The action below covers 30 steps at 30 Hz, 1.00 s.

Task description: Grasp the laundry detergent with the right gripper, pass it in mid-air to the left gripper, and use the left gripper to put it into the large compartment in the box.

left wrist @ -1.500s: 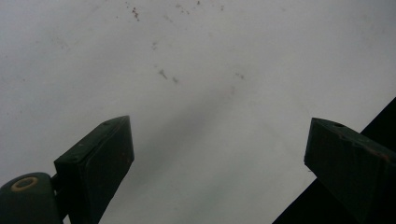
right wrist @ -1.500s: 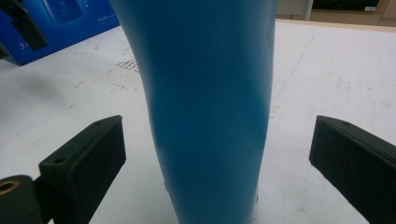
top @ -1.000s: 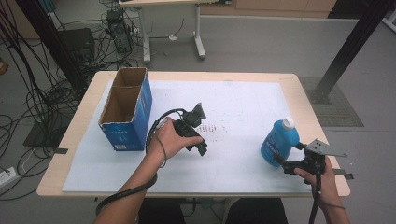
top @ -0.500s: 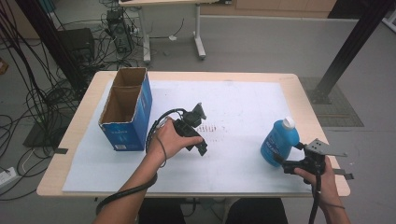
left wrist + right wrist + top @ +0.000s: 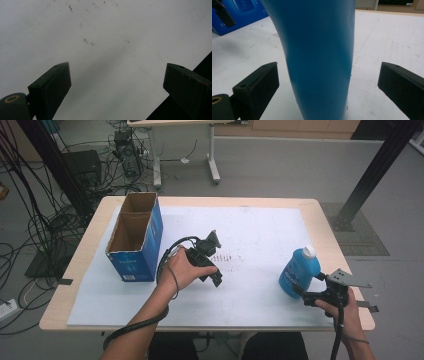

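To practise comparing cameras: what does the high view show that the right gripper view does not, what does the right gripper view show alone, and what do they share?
High view alone: the bottle's white cap, the box's open top, both hands, and the floor cables.

Right gripper view alone: the right gripper with its jaws wide apart on either side of the bottle, neither touching it.

Shared: the blue bottle, the blue cardboard box, the white table sheet.

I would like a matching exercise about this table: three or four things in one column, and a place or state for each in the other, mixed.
1. bottle
2. box
3. left gripper
4. right gripper

a. jaws open over bare white sheet
b. open-topped, at the table's left
c. upright, white cap
d. jaws open on both sides of the bottle

Pairs: 1-c, 2-b, 3-a, 4-d
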Motion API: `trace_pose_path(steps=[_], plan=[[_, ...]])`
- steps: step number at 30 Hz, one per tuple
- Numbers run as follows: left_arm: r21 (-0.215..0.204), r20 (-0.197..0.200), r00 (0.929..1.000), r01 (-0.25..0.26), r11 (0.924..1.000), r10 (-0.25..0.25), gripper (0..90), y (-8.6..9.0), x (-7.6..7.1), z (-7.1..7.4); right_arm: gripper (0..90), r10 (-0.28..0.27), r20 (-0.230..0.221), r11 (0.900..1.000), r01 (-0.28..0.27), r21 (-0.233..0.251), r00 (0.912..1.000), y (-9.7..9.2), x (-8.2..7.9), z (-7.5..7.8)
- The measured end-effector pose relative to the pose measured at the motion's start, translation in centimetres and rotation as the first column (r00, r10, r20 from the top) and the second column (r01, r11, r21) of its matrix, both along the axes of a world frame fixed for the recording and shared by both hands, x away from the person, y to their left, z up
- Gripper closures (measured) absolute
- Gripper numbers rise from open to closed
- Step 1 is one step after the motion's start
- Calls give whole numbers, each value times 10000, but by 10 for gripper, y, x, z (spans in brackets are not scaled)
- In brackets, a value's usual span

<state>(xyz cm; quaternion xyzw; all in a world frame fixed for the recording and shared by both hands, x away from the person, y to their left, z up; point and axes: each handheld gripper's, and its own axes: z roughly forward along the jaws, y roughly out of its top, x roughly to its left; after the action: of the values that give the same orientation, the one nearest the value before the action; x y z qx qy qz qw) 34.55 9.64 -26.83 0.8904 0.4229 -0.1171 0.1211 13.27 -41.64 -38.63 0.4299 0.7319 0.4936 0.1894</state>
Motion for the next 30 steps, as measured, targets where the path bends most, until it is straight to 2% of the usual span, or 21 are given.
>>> trace_pose_path(steps=[22,30], plan=[[-50,-6,10000,11,10000,-11,79,0,-1,0,31,36,105,10000,-36,-8,9999,3,0,0],[-82,-12,10000,-49,10000,49,78,2,-2,-2,21,-126,297,9997,132,-193,9995,9,-2,-2]])
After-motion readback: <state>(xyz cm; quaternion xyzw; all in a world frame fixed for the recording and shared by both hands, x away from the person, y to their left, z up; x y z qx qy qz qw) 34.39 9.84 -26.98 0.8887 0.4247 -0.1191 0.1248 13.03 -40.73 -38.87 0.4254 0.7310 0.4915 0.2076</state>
